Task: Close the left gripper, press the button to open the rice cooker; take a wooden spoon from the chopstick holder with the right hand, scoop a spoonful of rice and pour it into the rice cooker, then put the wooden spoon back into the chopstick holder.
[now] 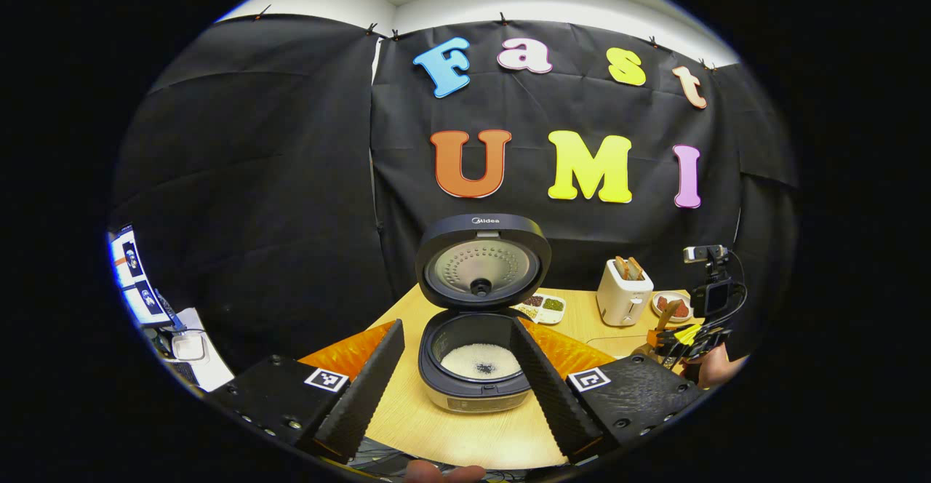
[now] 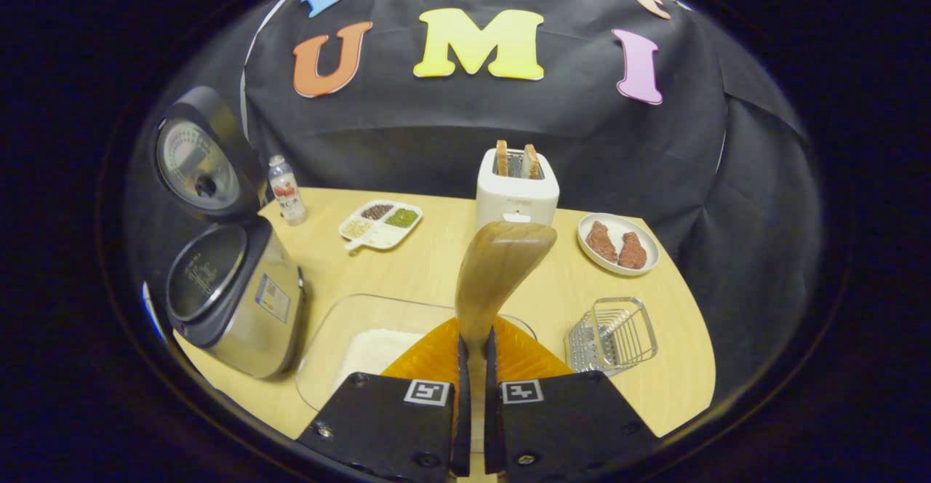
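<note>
The rice cooker (image 1: pixel 476 366) stands in front of me with its lid (image 1: pixel 482 261) raised; white rice lies in the pot. My left gripper (image 1: pixel 457 326) is open, one finger on each side of the cooker, touching nothing. In the right gripper view, my right gripper (image 2: pixel 475 345) is shut on the handle of the wooden spoon (image 2: pixel 502 265), whose bowl points up and away. Below it sits a glass dish of rice (image 2: pixel 371 348). The wire chopstick holder (image 2: pixel 611 334) stands to its right, and the cooker (image 2: pixel 233 301) to its left. The right gripper (image 1: pixel 684 337) also shows at the far right of the left gripper view.
On the wooden table (image 2: pixel 436 265) are a white toaster (image 2: pixel 516 192) with bread, a plate of meat (image 2: pixel 618 243), a divided dish of beans (image 2: pixel 382 222) and a small bottle (image 2: pixel 286 190). An orange mat (image 1: pixel 342 352) lies beside the cooker.
</note>
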### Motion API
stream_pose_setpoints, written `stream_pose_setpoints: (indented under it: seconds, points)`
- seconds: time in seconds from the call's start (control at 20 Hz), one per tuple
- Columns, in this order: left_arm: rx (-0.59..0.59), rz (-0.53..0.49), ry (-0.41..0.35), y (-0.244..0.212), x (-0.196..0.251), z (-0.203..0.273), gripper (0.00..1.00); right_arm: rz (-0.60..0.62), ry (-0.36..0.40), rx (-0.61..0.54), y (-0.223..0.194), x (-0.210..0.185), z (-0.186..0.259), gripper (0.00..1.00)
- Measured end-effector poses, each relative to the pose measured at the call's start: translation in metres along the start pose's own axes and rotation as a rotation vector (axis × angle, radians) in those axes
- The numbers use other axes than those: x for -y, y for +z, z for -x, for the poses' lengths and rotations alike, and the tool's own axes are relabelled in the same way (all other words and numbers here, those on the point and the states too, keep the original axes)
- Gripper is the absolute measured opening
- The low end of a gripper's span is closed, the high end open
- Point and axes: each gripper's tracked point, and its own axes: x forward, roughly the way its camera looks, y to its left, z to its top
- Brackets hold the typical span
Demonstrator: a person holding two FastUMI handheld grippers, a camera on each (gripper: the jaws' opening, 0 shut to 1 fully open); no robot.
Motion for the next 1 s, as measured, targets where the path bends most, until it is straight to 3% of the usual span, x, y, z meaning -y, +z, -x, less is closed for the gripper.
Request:
stream_pose_setpoints:
  seconds: [0.3, 0.65, 1.0]
  points:
    - [-0.057, -0.008, -0.015, -0.017, 0.006, -0.002, 0.95, 0.026, -0.001, 0.006, -0.019, -0.018, -0.011, 0.12]
    - [-0.095, -0.014, 0.003, -0.025, 0.001, 0.004, 0.95, -0.093, 0.158, -0.015, -0.028, -0.076, -0.008, 0.13]
    - [-0.125, -0.004, 0.040, -0.033, -0.008, 0.012, 0.95, -0.276, 0.288, -0.070, -0.028, -0.099, 0.003, 0.13]
